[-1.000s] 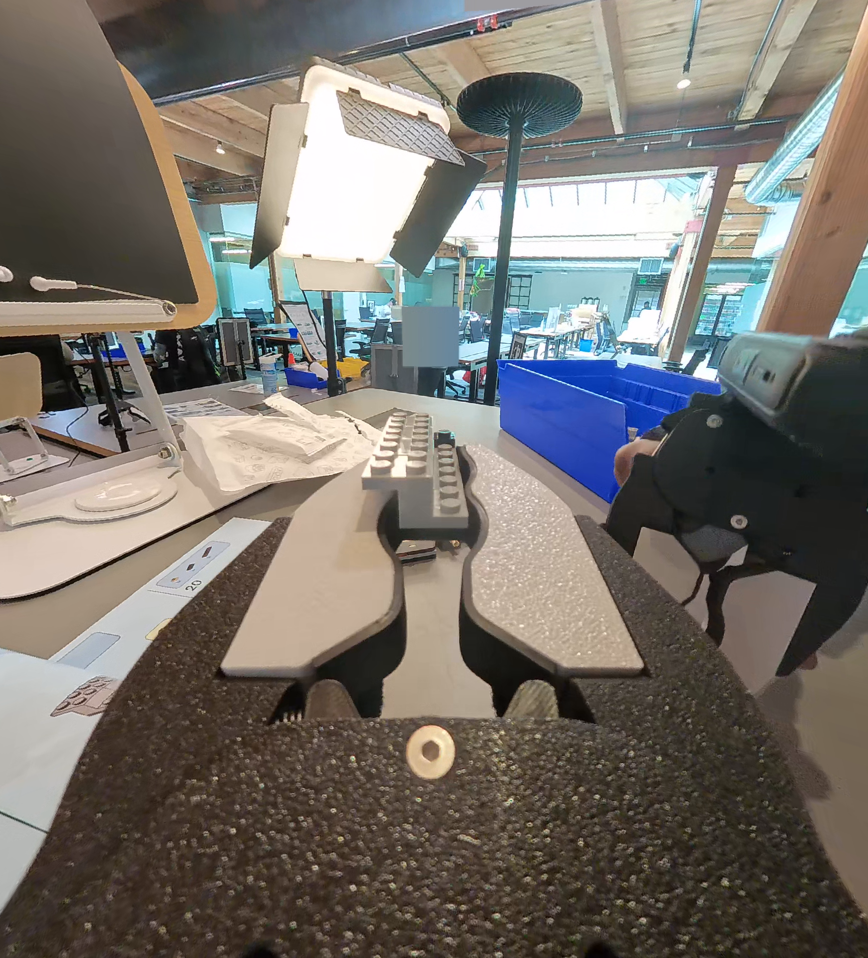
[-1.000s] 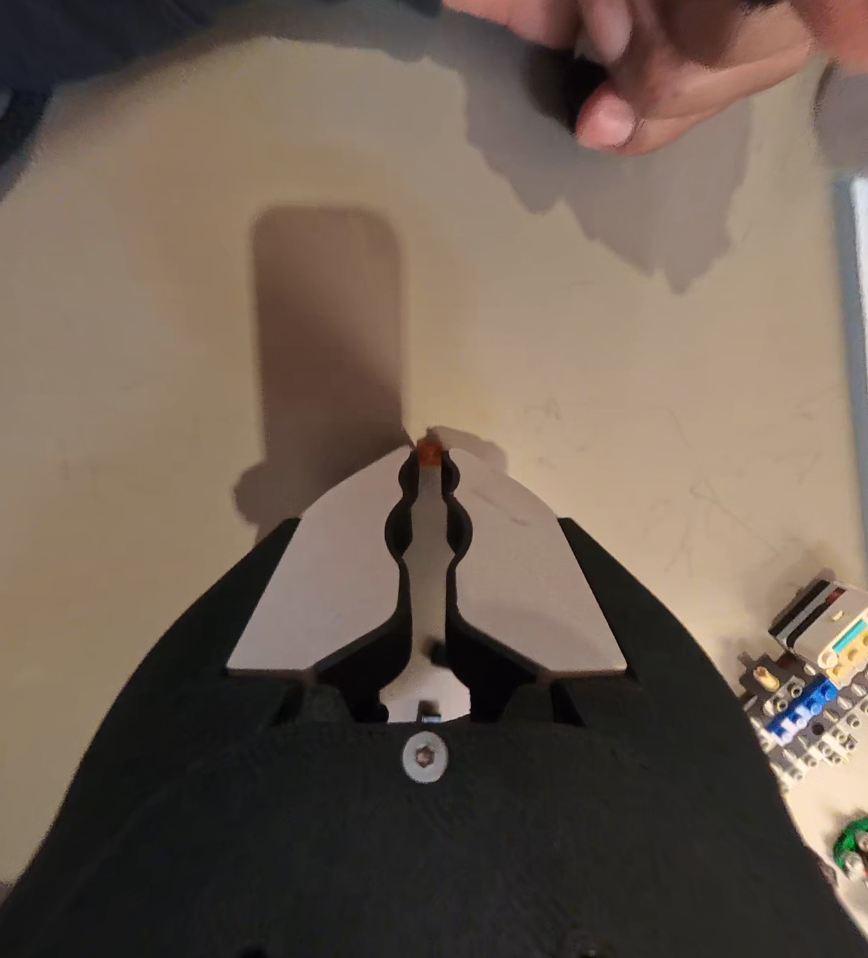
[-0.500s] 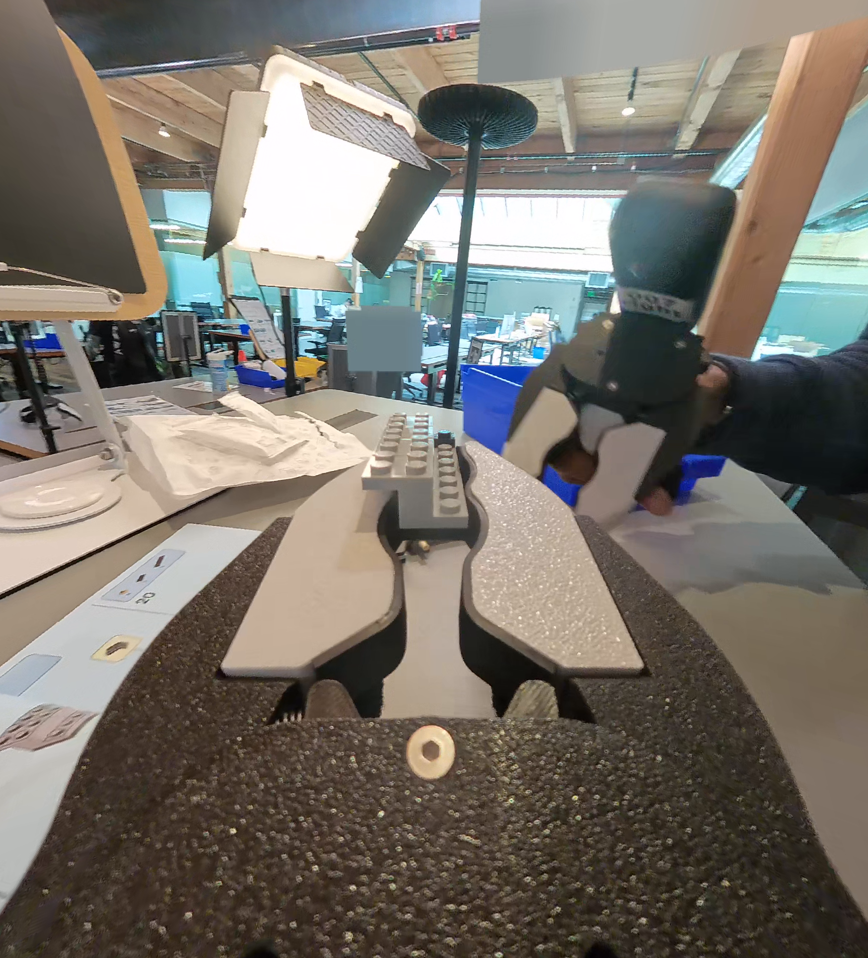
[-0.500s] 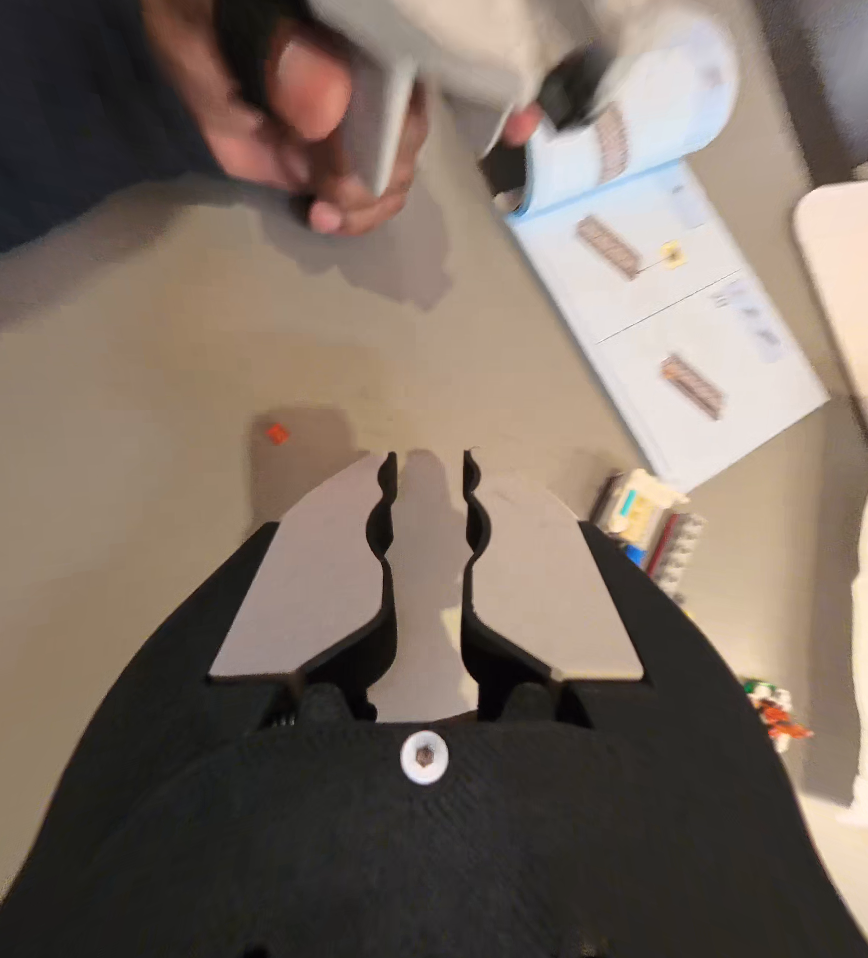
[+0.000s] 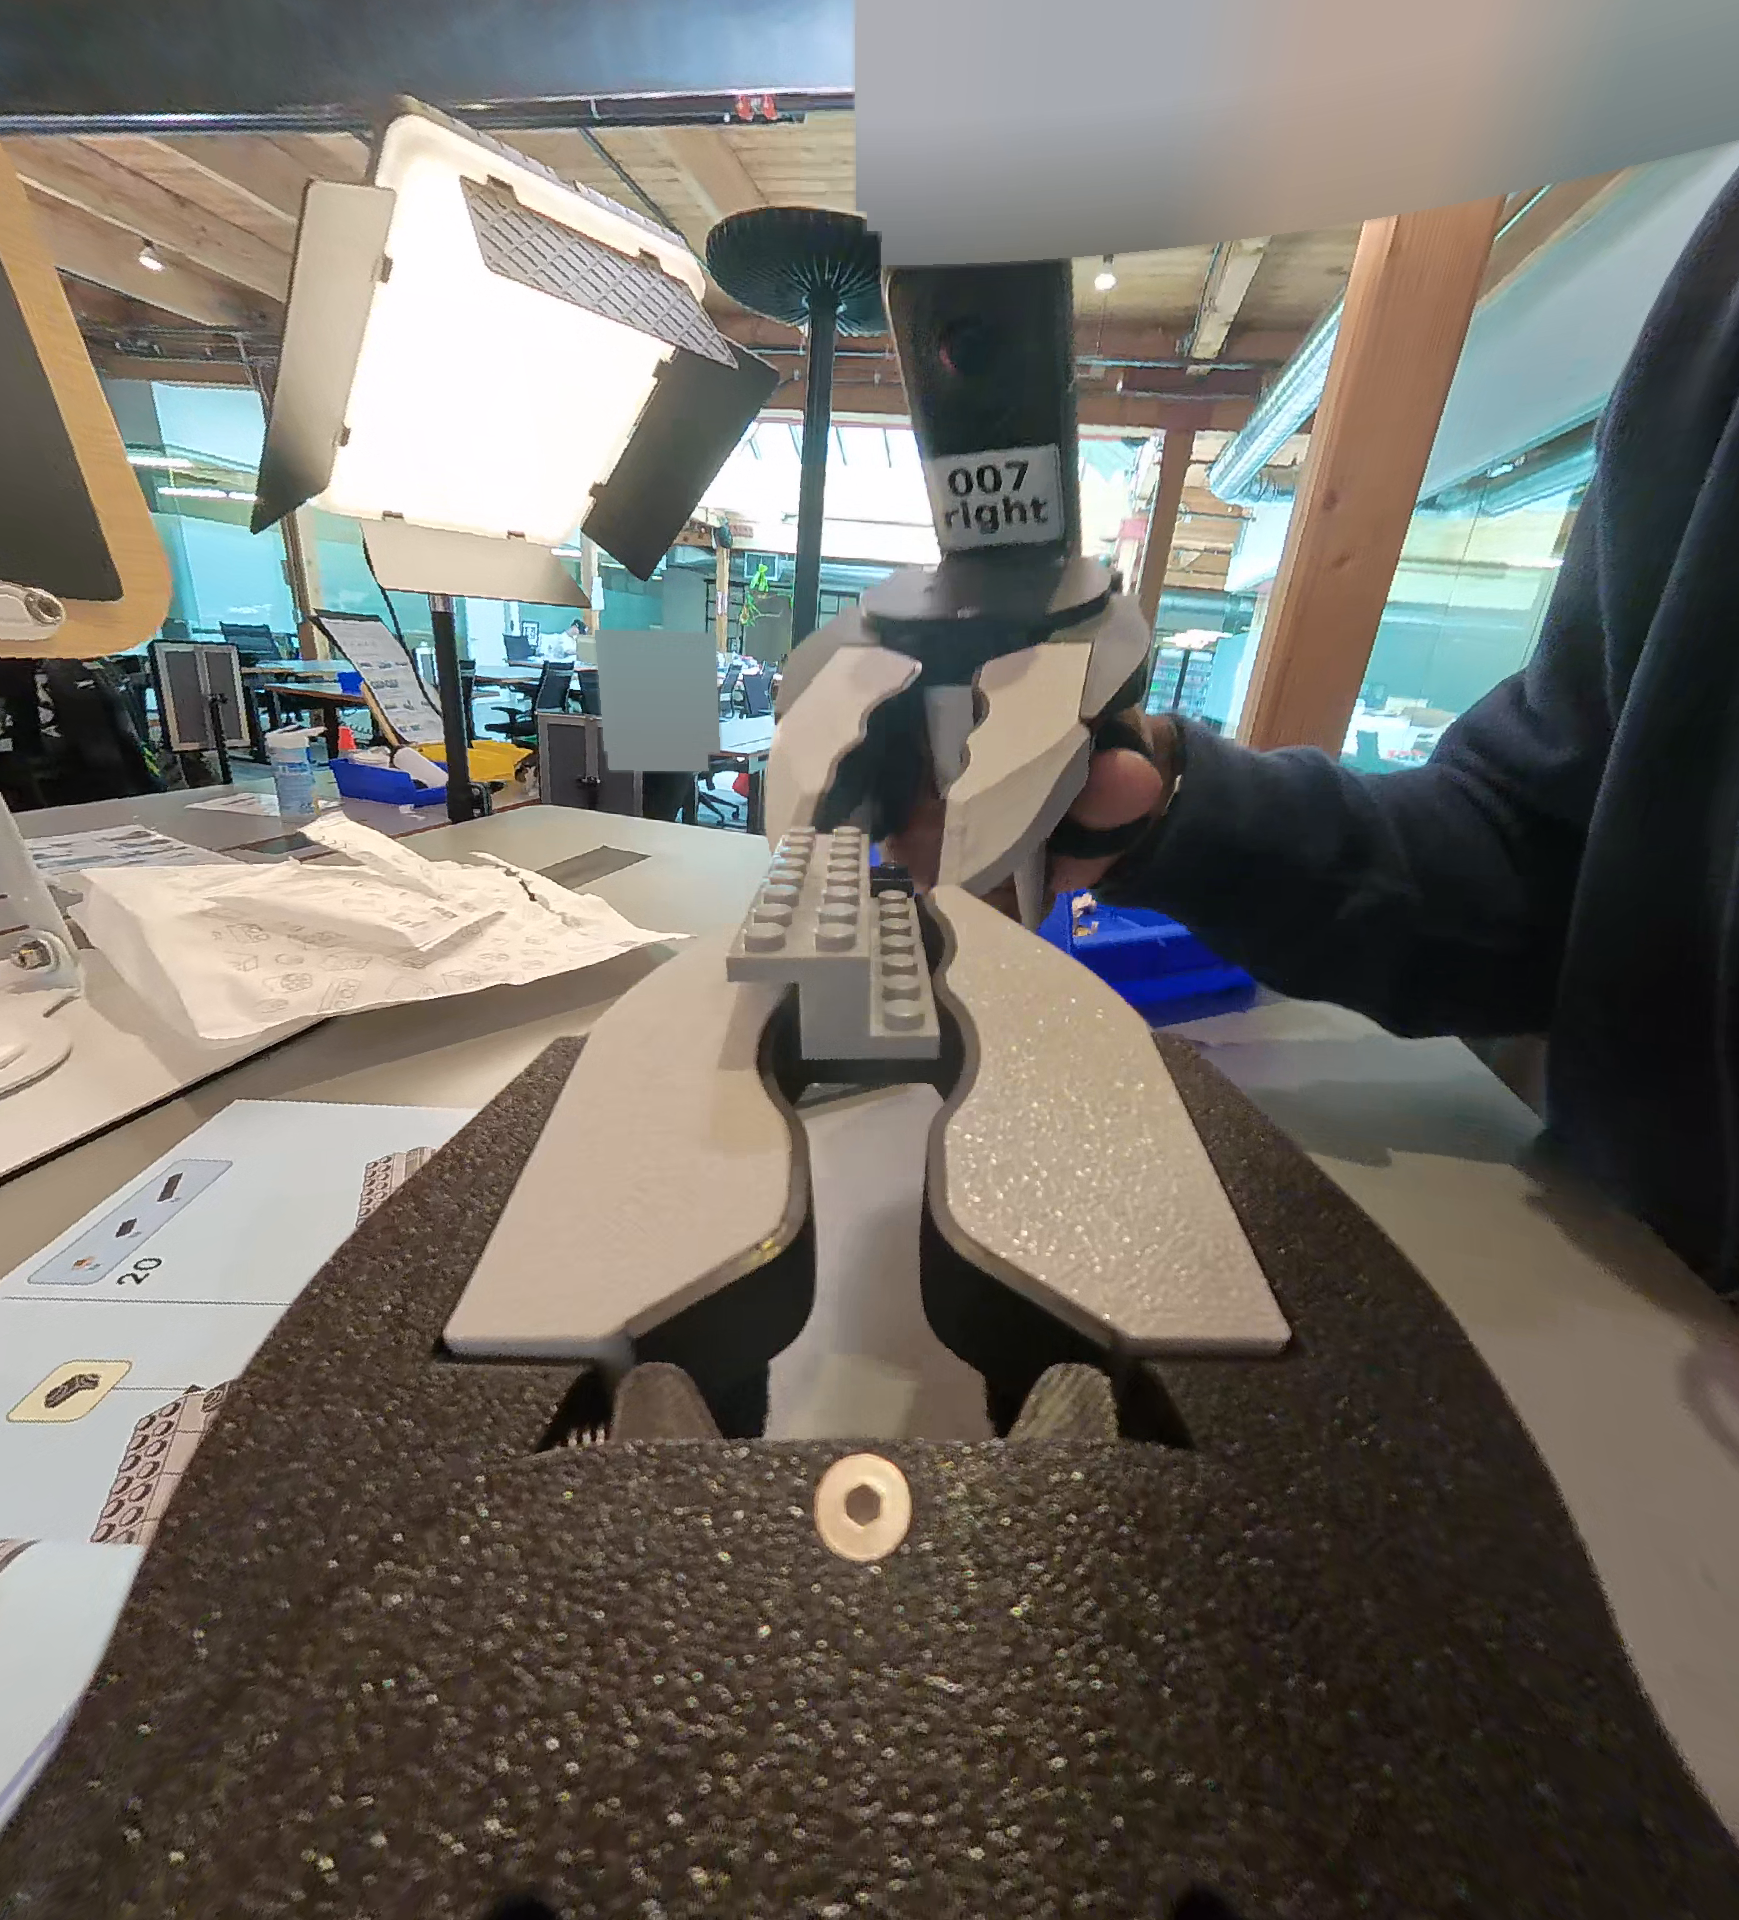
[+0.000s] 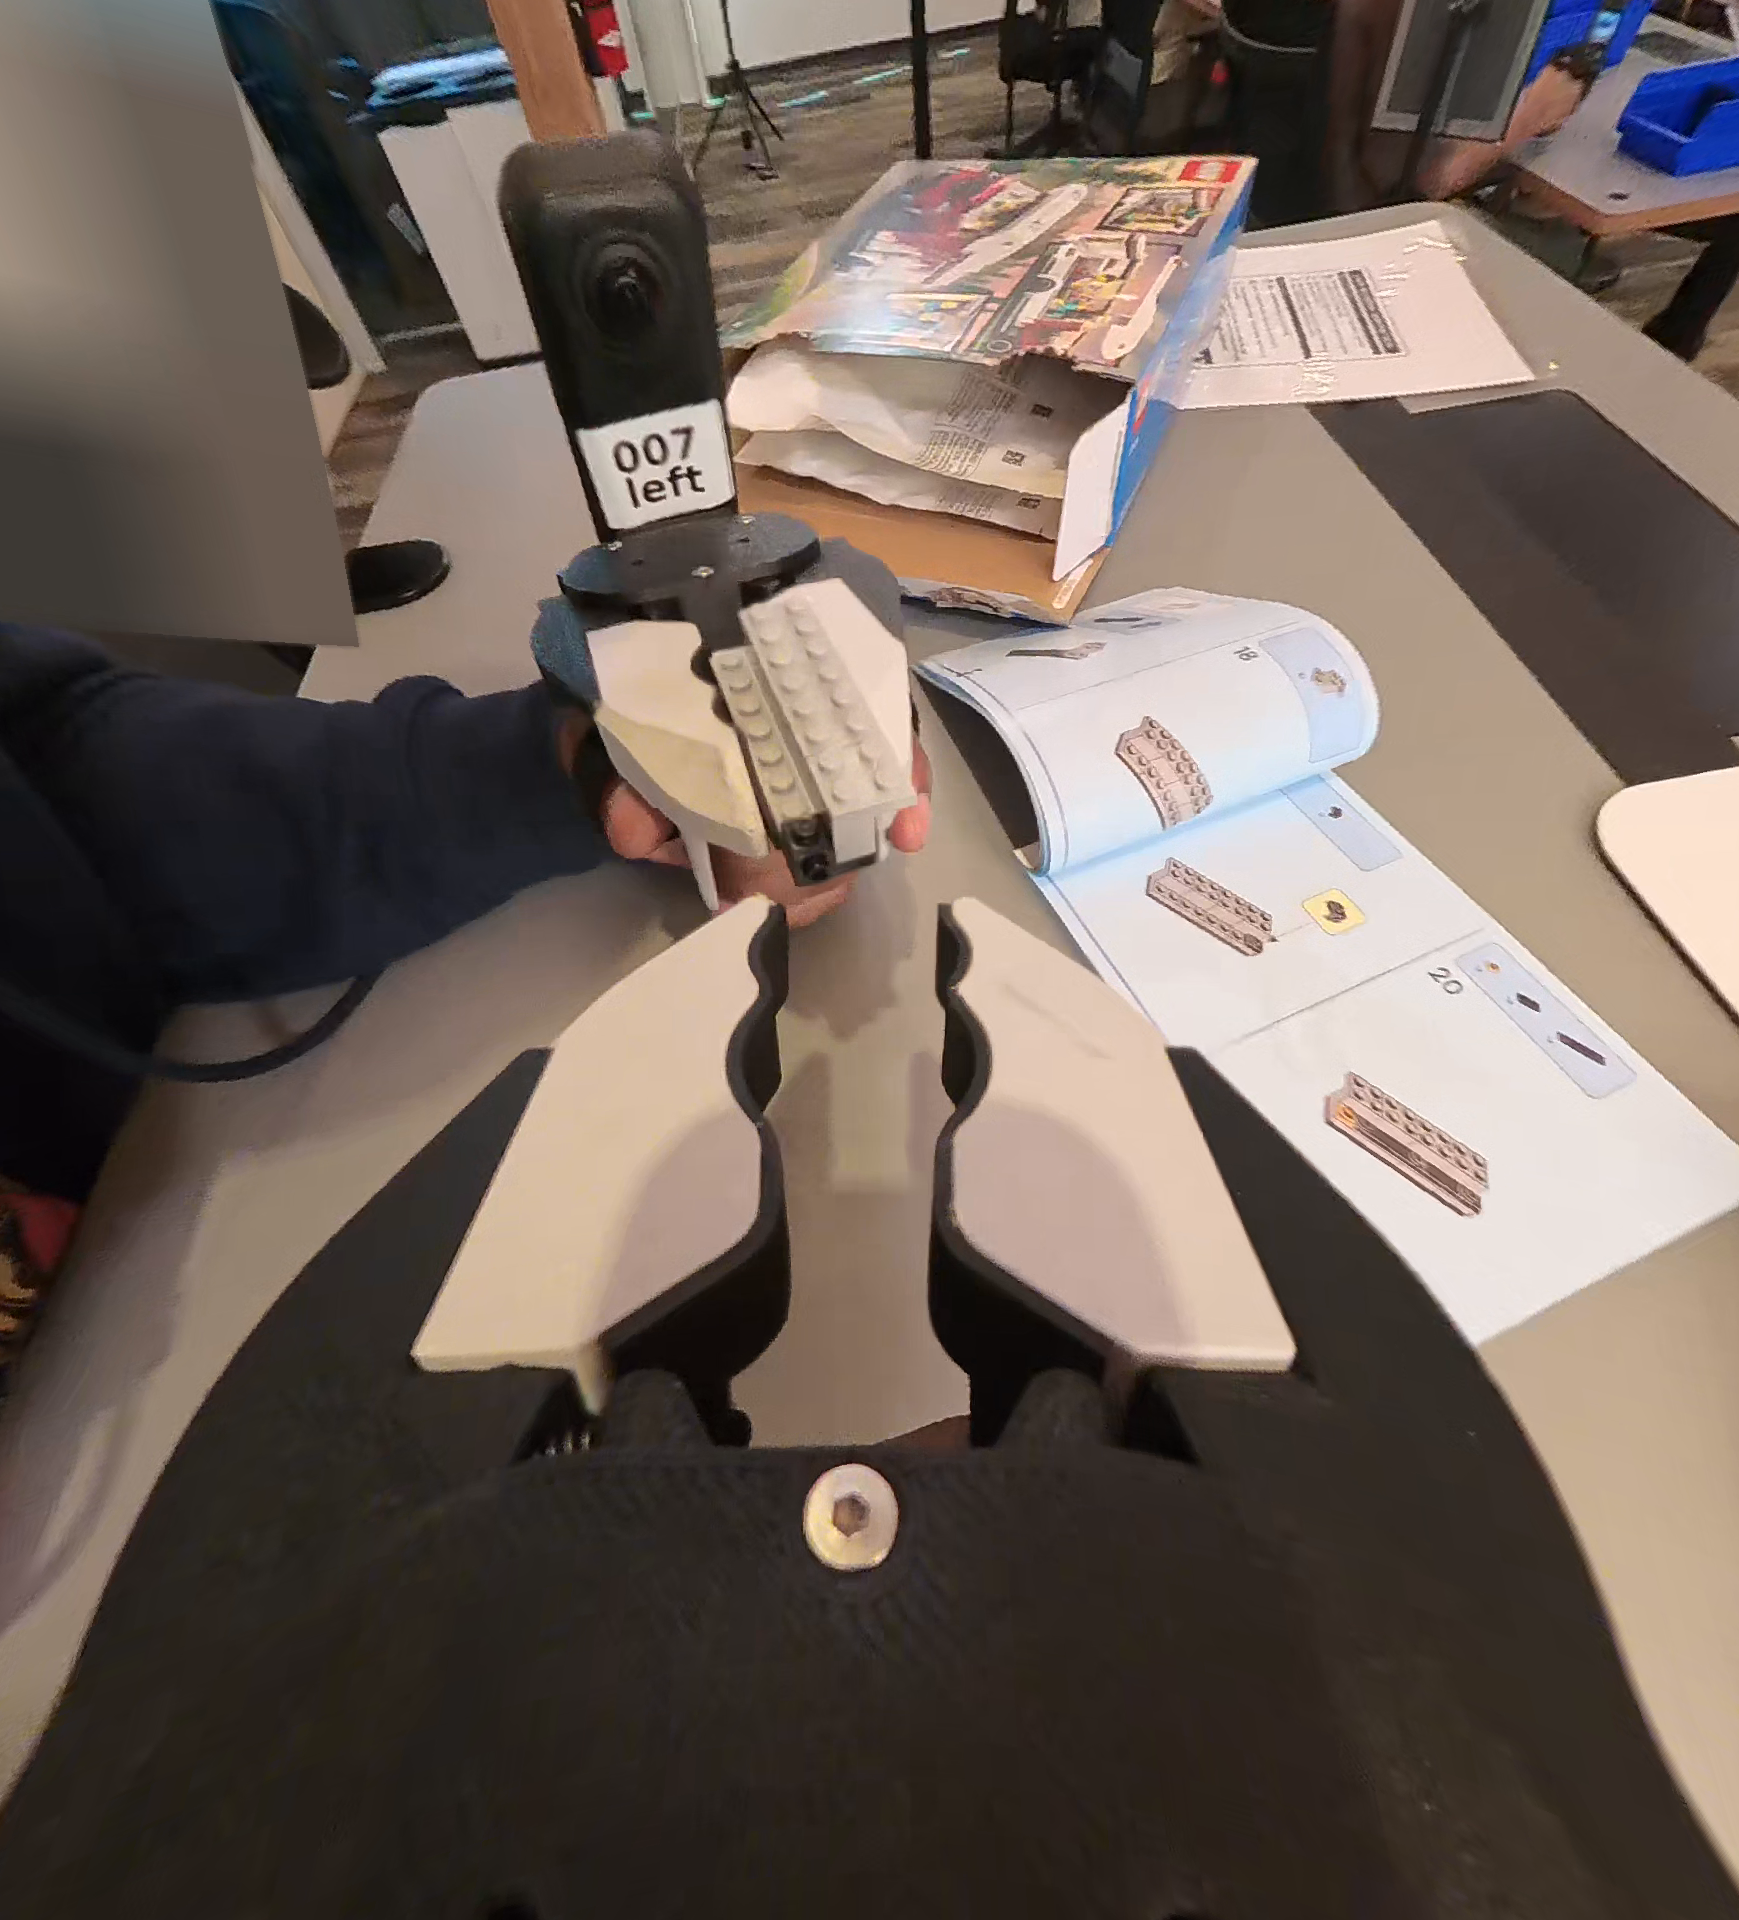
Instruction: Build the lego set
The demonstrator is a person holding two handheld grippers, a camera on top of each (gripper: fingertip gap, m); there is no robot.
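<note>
Right wrist view | my left gripper [image 6: 823, 831] clamps grey brick assembly [image 6: 813, 727] | its long axis points at my right gripper [image 6: 860, 925], just beside, jaws apart, empty | instruction booklet [image 6: 1364, 987] beyond brick

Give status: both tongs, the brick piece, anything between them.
Left tongs clamped on grey brick assembly. Right tongs open, bare, facing it. Nothing between; instruction booklet open on table beside.

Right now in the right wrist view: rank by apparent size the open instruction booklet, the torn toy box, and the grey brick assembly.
1. Open instruction booklet, largest in frame.
2. Torn toy box, somewhat smaller, though it lies farther from the camera, so true size is unsure.
3. Grey brick assembly, clearly smallest, clamped in the left hand-held gripper.
</note>
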